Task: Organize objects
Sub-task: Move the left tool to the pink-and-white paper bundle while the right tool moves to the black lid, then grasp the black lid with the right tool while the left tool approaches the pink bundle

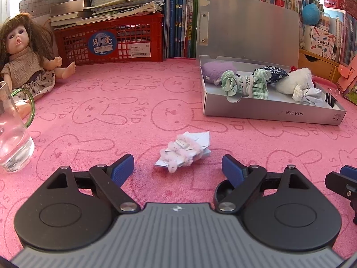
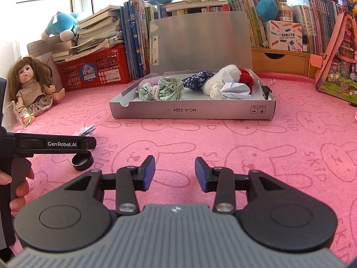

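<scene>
A folded paper piece with pink fluffy trim (image 1: 184, 153) lies on the pink cloth just ahead of my open, empty left gripper (image 1: 178, 167). A silver box (image 1: 274, 111) with its lid up stands at the right; it holds green scrunchies (image 1: 245, 83), a purple pouch, a blue patterned piece, a white fluffy item and folded paper. In the right wrist view the box (image 2: 191, 111) is straight ahead. My right gripper (image 2: 175, 173) is open and empty over bare cloth. A small black round cap (image 2: 82, 159) sits under the left gripper body.
A doll (image 1: 29, 62) sits at the back left beside a glass jug (image 1: 13, 129). A red crate (image 1: 109, 42) with stacked books and a row of books stand behind. A pink toy house (image 2: 339, 64) stands at the right. Binder clips (image 1: 331, 98) sit at the box's corner.
</scene>
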Demonstrator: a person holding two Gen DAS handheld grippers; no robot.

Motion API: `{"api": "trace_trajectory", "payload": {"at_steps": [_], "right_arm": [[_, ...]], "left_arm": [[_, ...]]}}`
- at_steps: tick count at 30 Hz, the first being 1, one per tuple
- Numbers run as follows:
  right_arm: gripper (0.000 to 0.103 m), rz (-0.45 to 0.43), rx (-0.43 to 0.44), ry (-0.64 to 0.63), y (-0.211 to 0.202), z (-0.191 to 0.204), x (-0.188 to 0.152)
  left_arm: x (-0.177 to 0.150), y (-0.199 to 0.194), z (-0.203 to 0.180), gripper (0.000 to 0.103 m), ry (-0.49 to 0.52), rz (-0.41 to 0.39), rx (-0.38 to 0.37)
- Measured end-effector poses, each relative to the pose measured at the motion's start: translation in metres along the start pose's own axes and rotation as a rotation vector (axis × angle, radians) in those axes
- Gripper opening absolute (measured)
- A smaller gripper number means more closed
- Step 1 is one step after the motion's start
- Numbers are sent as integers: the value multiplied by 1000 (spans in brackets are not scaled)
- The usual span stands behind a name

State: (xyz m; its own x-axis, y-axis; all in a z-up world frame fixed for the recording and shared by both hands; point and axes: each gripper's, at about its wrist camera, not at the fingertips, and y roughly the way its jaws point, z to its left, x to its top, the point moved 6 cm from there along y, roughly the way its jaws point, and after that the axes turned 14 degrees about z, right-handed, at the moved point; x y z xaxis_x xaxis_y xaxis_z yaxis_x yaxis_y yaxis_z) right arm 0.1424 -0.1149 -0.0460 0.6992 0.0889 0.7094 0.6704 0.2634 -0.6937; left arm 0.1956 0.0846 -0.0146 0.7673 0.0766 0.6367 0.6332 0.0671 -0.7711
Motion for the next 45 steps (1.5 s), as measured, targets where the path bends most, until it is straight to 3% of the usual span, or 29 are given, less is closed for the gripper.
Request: {"api": "trace_trajectory", "payload": {"at_steps": [5, 12, 16, 21, 26, 28, 30, 33, 35, 38, 39, 41, 45], "right_arm": [[63, -8, 15, -3, -2, 0, 0], [65, -21, 38, -28, -5, 4, -1], [67, -8, 58, -110, -6, 20, -2], [68, 72, 125, -238, 7, 64, 0], [68, 120, 134, -309, 32, 102, 9], [67, 125, 133, -308, 38, 107, 13], [46, 128, 152, -296, 38, 109, 16], [33, 125, 164, -256, 36, 104, 16], [32, 118, 155, -222, 36, 96, 17], [38, 106, 156, -199, 34, 87, 19], [52, 102, 152, -200, 34, 86, 19], [61, 102, 159, -227, 36, 90, 22], [62, 111, 157, -265, 46, 102, 26]], "left_arm": [[2, -7, 4, 85, -20, -27, -5], [13, 0, 9, 55, -113, 14, -98], [15, -7, 8, 43, -100, 0, -80], [15, -22, 21, 43, -108, -31, -79], [14, -30, 36, 45, -122, -48, -83], [13, -31, 39, 58, -126, -49, -97], [12, -30, 40, 67, -132, -52, -111], [10, -26, 38, 73, -133, -48, -120], [8, -22, 35, 73, -134, -40, -122], [7, -16, 30, 73, -130, -31, -122], [6, -16, 29, 73, -128, -31, -120], [6, -14, 28, 74, -126, -34, -113], [7, -14, 33, 76, -143, -32, -109]]}}
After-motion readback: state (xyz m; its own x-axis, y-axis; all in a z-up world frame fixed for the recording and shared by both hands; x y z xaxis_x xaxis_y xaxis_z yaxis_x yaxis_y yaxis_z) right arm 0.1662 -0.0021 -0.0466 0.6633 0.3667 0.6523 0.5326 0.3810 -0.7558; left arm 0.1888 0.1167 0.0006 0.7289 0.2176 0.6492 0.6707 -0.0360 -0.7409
